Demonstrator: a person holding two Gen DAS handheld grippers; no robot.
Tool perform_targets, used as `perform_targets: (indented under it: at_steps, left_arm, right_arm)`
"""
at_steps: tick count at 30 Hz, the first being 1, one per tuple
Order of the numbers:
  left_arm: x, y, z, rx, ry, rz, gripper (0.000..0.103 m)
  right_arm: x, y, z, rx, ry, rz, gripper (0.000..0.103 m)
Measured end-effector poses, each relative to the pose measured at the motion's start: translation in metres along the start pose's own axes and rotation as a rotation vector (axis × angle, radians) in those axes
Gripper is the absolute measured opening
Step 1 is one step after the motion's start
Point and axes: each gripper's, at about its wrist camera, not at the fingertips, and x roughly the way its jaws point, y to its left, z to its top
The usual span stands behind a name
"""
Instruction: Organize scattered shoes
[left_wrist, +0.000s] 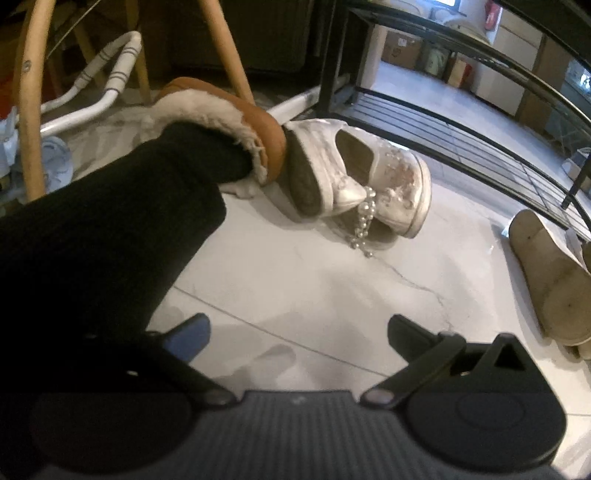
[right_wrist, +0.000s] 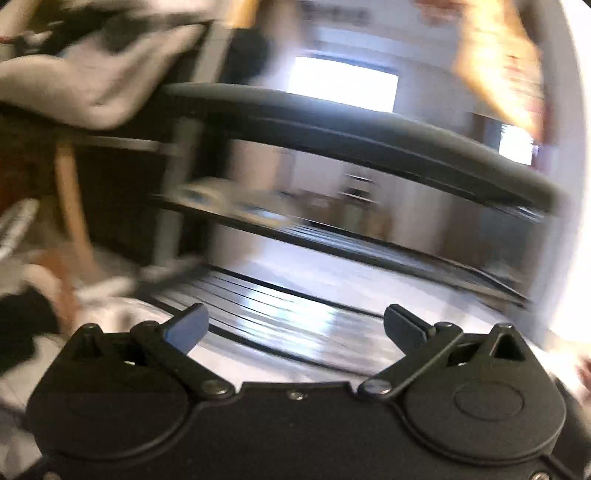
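Note:
Two white shoes (left_wrist: 369, 173) with a pearl strap lie tumbled together on the pale floor, one on its side with its sole showing. They are ahead of my left gripper (left_wrist: 299, 332), which is open and holds nothing. A beige shoe (left_wrist: 550, 284) lies sole-up at the right edge, beside the black wire shoe rack (left_wrist: 461, 122). My right gripper (right_wrist: 295, 325) is open with nothing between its fingers and faces the rack's shelves (right_wrist: 369, 136) in a heavily blurred view. Pale blurred shapes (right_wrist: 236, 203) rest on the middle shelf.
A person's leg in black (left_wrist: 110, 221), wearing a tan fur-lined slipper (left_wrist: 236, 118), crosses the left side right next to the white shoes. Wooden legs (left_wrist: 33, 110) and a white tubular frame (left_wrist: 110, 74) stand behind. Cardboard boxes (left_wrist: 402, 51) sit beyond the rack.

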Motion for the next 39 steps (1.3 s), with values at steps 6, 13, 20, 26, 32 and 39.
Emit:
perform_targets:
  at_steps: [6,13,20,26,32,39]
  left_arm:
    - [-0.001,-0.016,-0.008,0.113,-0.021,0.017,0.102]
    - [-0.022,-0.033,-0.012,0.200,-0.080,0.016,0.102]
    - [-0.020,-0.088,-0.008,0.286,-0.016,-0.083,0.102]
    - [-0.006,-0.186,0.016,0.294,0.009,-0.190,0.102]
    - [0.010,-0.240,0.022,0.252,0.045,-0.213,0.102]
    - [0.018,-0.287,0.021,0.303,0.005,-0.212,0.102]
  right_arm:
    - [-0.053,-0.083,-0.055,0.452,0.024,-0.326,0.103]
    - [-0.048,-0.108,-0.090,0.654,0.032,-0.279,0.103]
    - [-0.048,-0.126,-0.102,0.774,0.042,-0.237,0.103]
    - [-0.048,-0.142,-0.113,0.895,0.053,-0.237,0.103]
    - [-0.045,-0.151,-0.119,0.935,0.042,-0.207,0.103]
    - [-0.043,-0.157,-0.123,0.981,0.053,-0.195,0.103]
